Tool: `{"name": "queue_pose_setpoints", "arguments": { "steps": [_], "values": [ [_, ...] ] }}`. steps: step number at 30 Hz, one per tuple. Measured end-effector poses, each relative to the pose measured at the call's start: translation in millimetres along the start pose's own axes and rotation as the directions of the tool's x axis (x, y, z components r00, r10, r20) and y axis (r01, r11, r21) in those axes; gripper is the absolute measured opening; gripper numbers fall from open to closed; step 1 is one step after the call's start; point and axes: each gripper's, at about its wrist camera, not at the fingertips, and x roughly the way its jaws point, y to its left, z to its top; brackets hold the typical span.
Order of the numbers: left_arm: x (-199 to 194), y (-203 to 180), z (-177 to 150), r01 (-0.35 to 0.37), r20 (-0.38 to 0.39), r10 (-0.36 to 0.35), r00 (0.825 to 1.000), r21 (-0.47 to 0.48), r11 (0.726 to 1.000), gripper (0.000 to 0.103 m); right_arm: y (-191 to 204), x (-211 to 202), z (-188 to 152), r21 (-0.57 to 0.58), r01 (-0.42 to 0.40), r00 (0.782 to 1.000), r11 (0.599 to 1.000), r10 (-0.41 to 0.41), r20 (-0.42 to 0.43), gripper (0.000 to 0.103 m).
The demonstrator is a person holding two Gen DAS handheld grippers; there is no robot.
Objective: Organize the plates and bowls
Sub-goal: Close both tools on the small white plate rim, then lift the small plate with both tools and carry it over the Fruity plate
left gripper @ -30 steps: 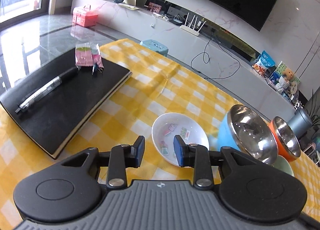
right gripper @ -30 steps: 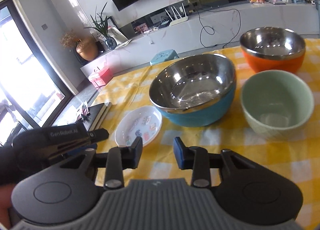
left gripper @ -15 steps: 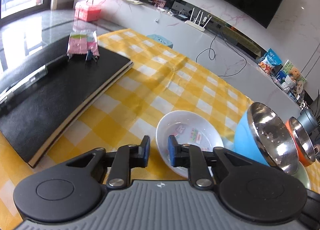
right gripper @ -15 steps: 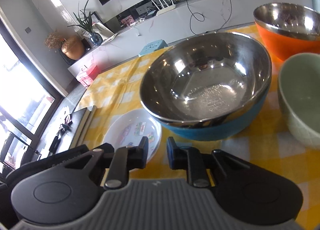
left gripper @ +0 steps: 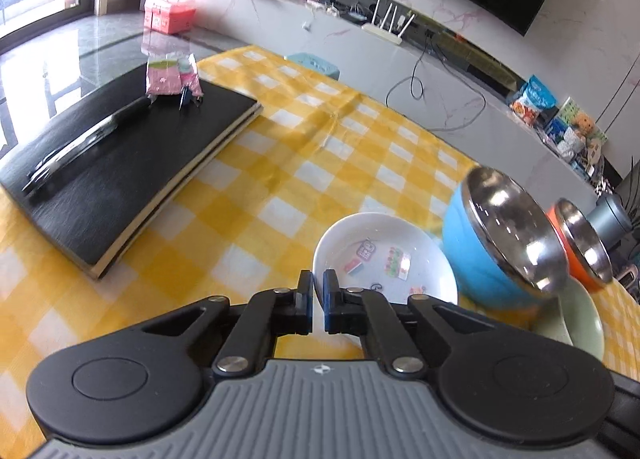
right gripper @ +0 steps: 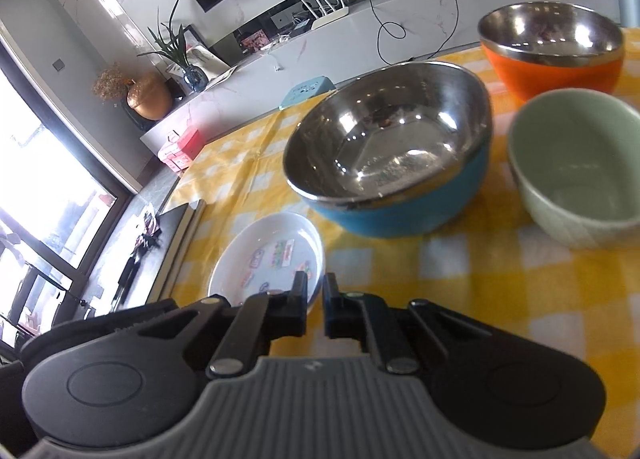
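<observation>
Both tongs are clenched with nothing between the pads: the left tongs (left gripper: 316, 301) and the right tongs (right gripper: 315, 301) have just been closing, and a narrow gap remains at each pair of tips. Just ahead of both, on the yellow checked cloth (left gripper: 280, 163), lies a small white plate (left gripper: 384, 255) with printed pictures inside; its near rim sits directly beyond the left tips and slightly left of the right tips. Beyond the right tongs stands a blue bowl (right gripper: 404, 215) with a steel lining, to its right a pale green bowl (right gripper: 576, 171), and farther back an orange bowl (right gripper: 556, 71), also steel-lined. Left of the left tongs lies a black notebook (left gripper: 120, 163) with a pen (left gripper: 88, 143) on it. Judgement: the plate is probably light, rigid, glazed, slippery and breakable; take hold at the raised rim, one pad inside and one beneath. The steel-lined bowls look stiff and robust but smooth; pinch the rim wall. The green bowl looks ceramic, heavier and fragile; grip its rim firmly and lift level.
</observation>
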Motion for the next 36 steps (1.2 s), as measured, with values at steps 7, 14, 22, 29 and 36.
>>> {"name": "queue_pose_setpoints", "arguments": {
  "steps": [7,14,22,29,36],
  "values": [
    [-58,-26,-22,0.043,0.03,-0.044,0.999,0.032,0.999,0.004,-14,-64,-16,0.033,-0.005,0.999,0.999,0.004,0.034,0.004],
    [-106,-50,-60,0.107,0.059,-0.108,0.992,0.019,0.994,0.004,-39,-140,-34,0.035,-0.019,0.996,0.999,0.016,0.091,0.003],
    [-132,-68,-106,0.16,0.043,-0.16,0.986,0.006,0.987,0.004,-73,-201,-62,0.062,-0.014,0.993,0.998,0.006,0.118,0.003],
    [-136,-74,-140,0.177,0.001,-0.177,0.984,0.034,0.984,0.004,-108,-223,-88,0.113,-0.004,0.996,0.994,-0.006,0.088,0.003],
    [-131,-69,-161,0.144,-0.032,-0.143,0.989,0.033,0.989,0.005,-121,-225,-103,0.131,-0.007,0.999,0.991,0.001,0.049,0.002]
  ]
}}
